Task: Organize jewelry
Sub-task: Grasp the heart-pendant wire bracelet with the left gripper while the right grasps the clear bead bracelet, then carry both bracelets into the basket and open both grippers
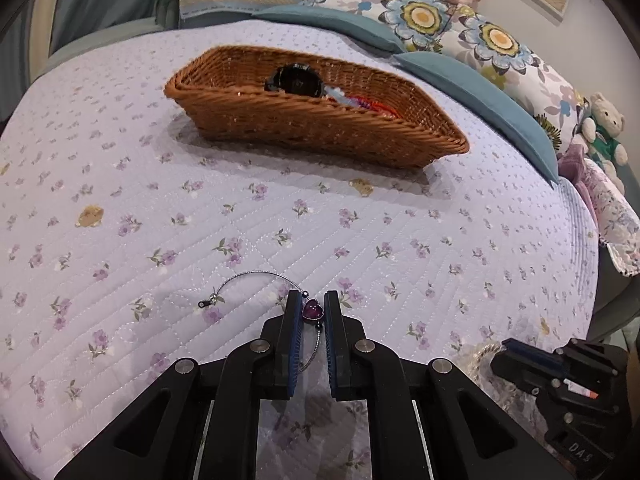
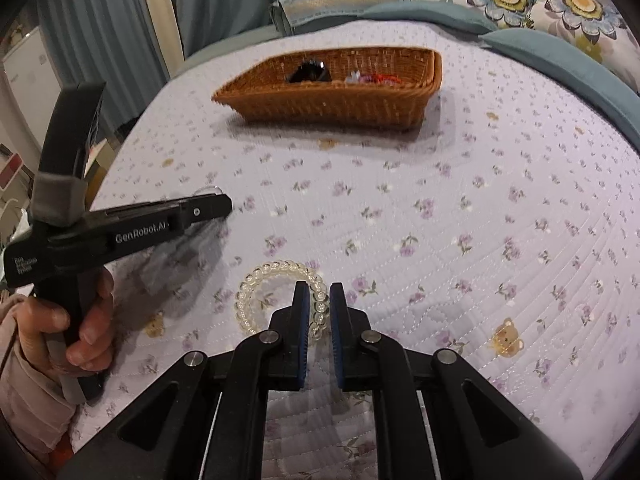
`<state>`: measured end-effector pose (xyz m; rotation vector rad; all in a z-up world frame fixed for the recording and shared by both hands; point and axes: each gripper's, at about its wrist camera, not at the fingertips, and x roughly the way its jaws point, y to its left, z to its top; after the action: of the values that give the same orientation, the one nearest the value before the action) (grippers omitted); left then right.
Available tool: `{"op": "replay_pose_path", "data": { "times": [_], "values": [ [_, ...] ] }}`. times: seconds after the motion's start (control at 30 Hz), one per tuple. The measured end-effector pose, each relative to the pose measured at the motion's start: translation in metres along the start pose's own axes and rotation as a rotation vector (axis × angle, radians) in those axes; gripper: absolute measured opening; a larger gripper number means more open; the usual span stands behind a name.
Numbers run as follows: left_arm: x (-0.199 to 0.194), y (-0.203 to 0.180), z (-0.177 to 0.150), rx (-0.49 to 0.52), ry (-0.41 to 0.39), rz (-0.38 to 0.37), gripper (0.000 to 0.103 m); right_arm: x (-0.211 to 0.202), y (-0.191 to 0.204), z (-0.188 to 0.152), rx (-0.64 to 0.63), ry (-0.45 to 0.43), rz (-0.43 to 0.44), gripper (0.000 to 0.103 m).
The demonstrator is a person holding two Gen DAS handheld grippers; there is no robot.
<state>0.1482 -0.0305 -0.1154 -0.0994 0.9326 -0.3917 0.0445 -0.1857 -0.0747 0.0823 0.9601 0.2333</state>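
My left gripper (image 1: pixel 313 300) is shut on a thin silver chain bracelet (image 1: pixel 248 276), its pads pinching the purple heart charm (image 1: pixel 313 311). The rest of the chain arcs to the left over the lilac quilt (image 1: pixel 360 220). My right gripper (image 2: pixel 319 292) is shut on the right side of a clear bead bracelet (image 2: pixel 264 270), which lies flat on the quilt. A hand (image 2: pixel 92 320) at the left of the right wrist view holds the left gripper (image 2: pixel 224 204). The wicker basket (image 1: pixel 320 128) stands farther up the bed and holds a black watch (image 1: pixel 294 78) and some red and white pieces.
Teal and flowered pillows (image 1: pixel 480 40) line the bed's far right side, with soft toys (image 1: pixel 604 128) beyond them. A folded blanket (image 2: pixel 340 0) lies behind the basket (image 2: pixel 332 104). Curtains (image 2: pixel 100 20) hang past the bed's left edge.
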Motion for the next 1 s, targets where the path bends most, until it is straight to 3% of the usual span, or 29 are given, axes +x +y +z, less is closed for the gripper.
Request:
{"op": "replay_pose_path", "data": {
  "times": [0.3,0.53,0.73,1.0],
  "values": [
    [-0.032,-0.005,0.000,0.030,-0.084,-0.020,0.010,-0.010,-0.004,0.007,0.037,-0.051,0.013,0.012],
    [-0.069,-0.014,0.019,0.059,-0.189,-0.046,0.010,-0.031,0.001,0.037,0.002,-0.130,-0.002,0.012],
    [-0.090,-0.020,0.054,0.106,-0.256,-0.052,0.010,-0.041,0.000,0.095,-0.062,-0.217,-0.049,0.012],
    [-0.080,-0.014,0.138,0.128,-0.322,-0.065,0.010,-0.014,-0.013,0.188,-0.067,-0.289,-0.075,0.012]
  ]
}}
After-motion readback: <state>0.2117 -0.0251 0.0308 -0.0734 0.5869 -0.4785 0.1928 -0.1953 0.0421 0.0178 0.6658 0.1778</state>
